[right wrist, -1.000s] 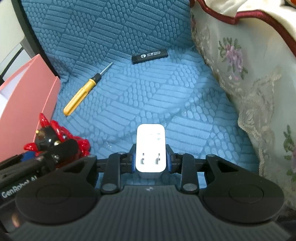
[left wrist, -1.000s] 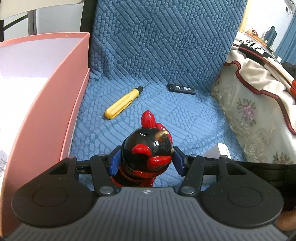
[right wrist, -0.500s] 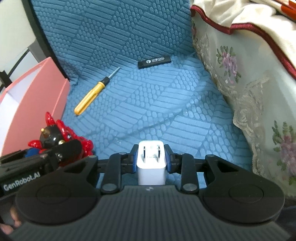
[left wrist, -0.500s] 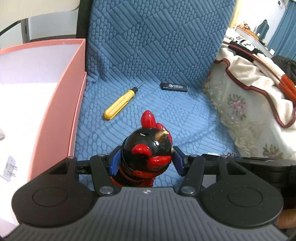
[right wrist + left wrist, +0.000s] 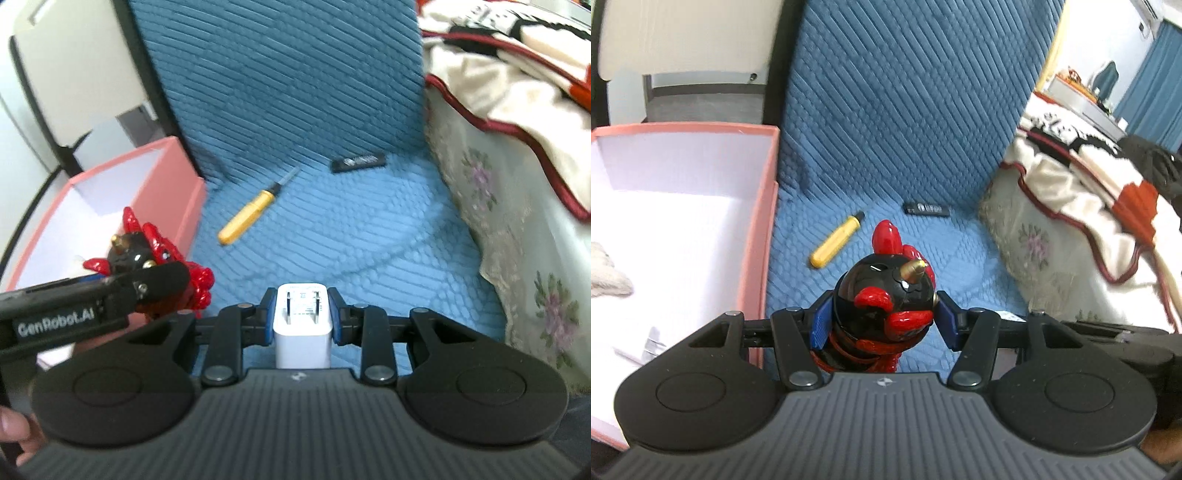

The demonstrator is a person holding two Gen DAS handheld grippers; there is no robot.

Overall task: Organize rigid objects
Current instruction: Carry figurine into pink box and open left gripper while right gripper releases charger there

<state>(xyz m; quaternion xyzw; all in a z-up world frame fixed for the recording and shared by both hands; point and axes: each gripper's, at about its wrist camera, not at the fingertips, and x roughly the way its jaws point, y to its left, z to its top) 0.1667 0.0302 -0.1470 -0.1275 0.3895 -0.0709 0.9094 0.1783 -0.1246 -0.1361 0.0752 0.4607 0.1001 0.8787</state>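
My left gripper (image 5: 882,319) is shut on a black and red figurine (image 5: 884,295) with a gold horn, held above the blue seat. The same figurine (image 5: 147,254) shows at the left of the right wrist view, in front of the pink box (image 5: 173,192). My right gripper (image 5: 301,314) is shut on a white plug adapter (image 5: 301,332) with its two prongs facing up. On the seat lie a yellow screwdriver (image 5: 836,240) (image 5: 247,218) and a black stick (image 5: 926,209) (image 5: 357,162).
The pink box (image 5: 759,236) with a white inside stands left of the seat; a pale cloth item (image 5: 605,273) and a small white piece (image 5: 652,343) lie in it. A flowered bed cover (image 5: 1045,240) (image 5: 517,221) borders the seat on the right.
Both grippers have risen from the seat with their loads. The screwdriver and black stick look smaller and farther. More of the box's inside has come into view.
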